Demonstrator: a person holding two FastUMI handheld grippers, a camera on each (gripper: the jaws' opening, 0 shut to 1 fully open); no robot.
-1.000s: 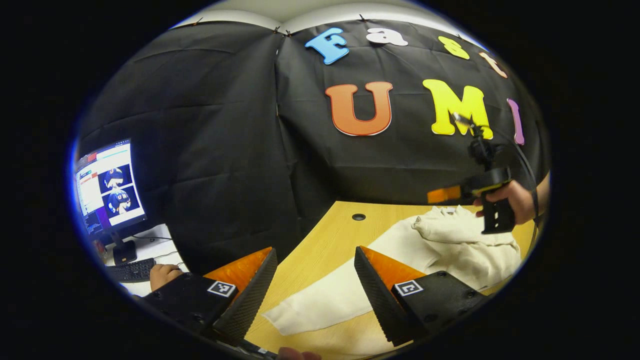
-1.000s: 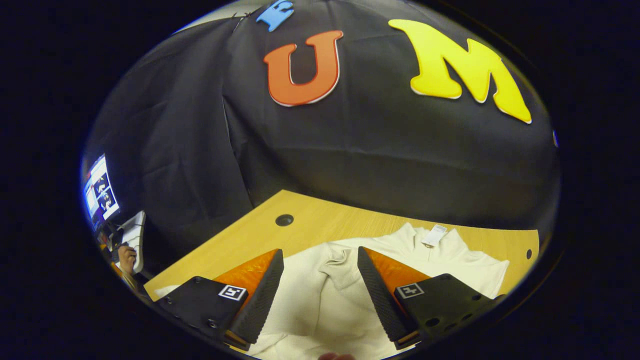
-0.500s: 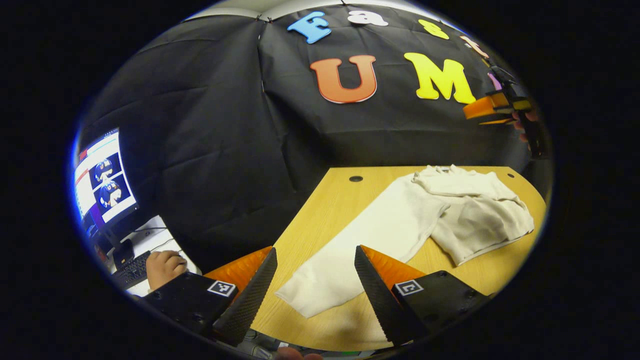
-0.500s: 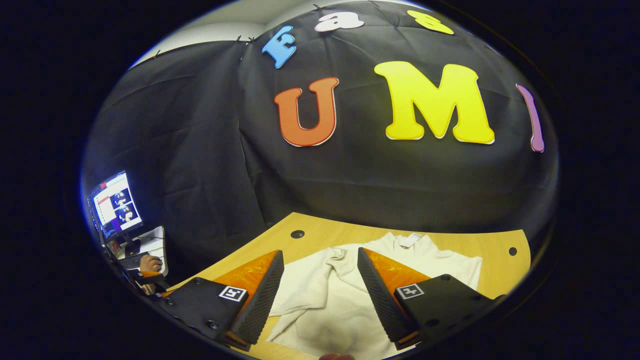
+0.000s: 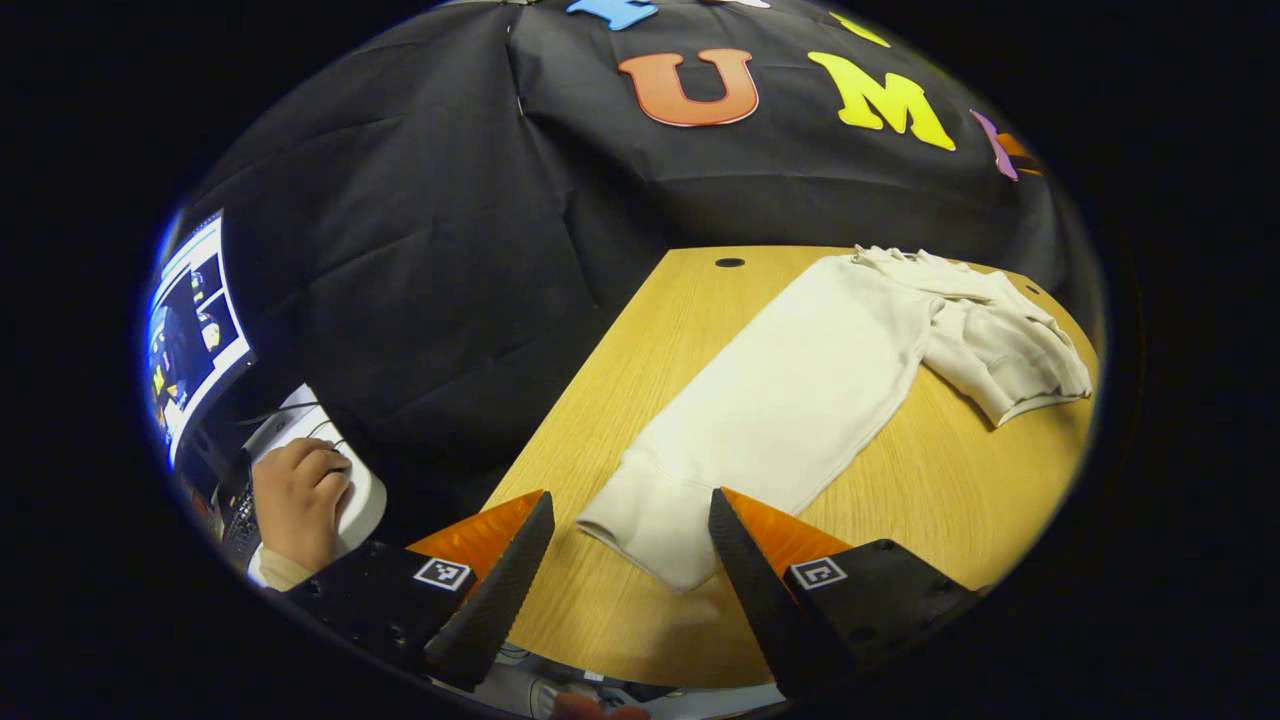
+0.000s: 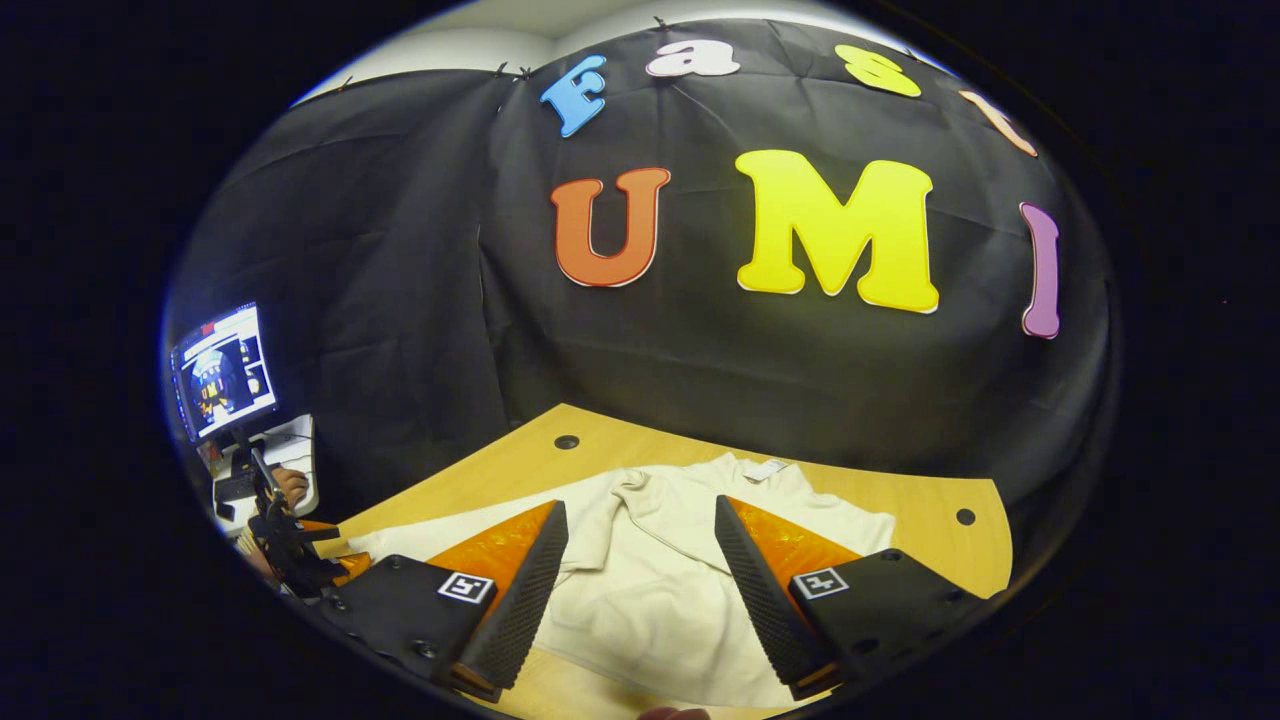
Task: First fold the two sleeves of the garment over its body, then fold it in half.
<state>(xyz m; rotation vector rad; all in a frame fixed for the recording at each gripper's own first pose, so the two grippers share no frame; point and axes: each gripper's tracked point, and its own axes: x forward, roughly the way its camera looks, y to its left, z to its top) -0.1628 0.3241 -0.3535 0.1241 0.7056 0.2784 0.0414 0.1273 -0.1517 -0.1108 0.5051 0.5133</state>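
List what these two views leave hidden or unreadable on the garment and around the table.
- Garment: in the right gripper view its near hem runs behind the right gripper, so the hem's lie is hidden.
- Neck tag: too small to read, right gripper view.
- Sleeve cuff: left gripper stands open around it; whether the fingers touch the cloth cannot be told.
- Table: near edge cut off, left gripper view.

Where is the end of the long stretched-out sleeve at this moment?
In the left gripper view, the sleeve's cuff lies flat on the wooden table near its front edge, just ahead of the open left gripper.
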